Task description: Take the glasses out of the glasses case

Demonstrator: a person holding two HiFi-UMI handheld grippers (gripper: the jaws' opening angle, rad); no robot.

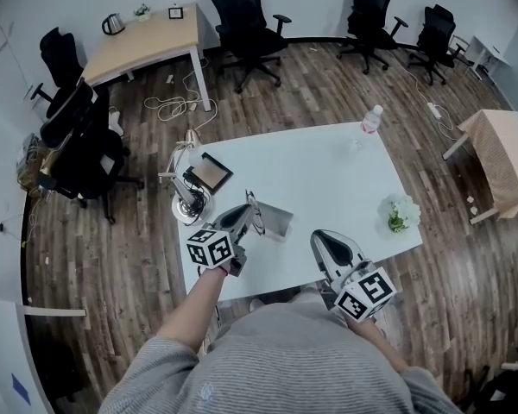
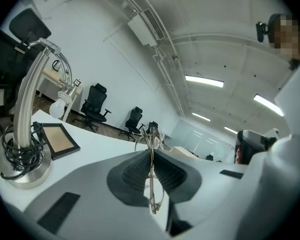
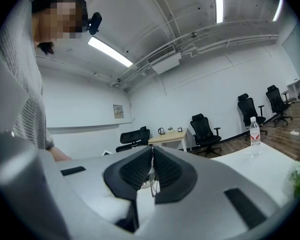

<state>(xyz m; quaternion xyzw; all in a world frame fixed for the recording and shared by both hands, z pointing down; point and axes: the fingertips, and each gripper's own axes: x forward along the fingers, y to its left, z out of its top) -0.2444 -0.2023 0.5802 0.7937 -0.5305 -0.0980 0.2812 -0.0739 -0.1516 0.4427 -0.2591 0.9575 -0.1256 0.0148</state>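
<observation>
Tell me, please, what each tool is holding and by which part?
The left tool is clamped on the folded glasses, its pads against the frame, seen edge-on; the right tool is shut on nothing.

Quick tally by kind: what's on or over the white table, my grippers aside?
Desk lamp: 1
Picture frame: 1
Glasses case: 1
Glasses, clamped in left hand-held gripper: 1
Water bottle: 1
White flowers: 1
Total: 6
</observation>
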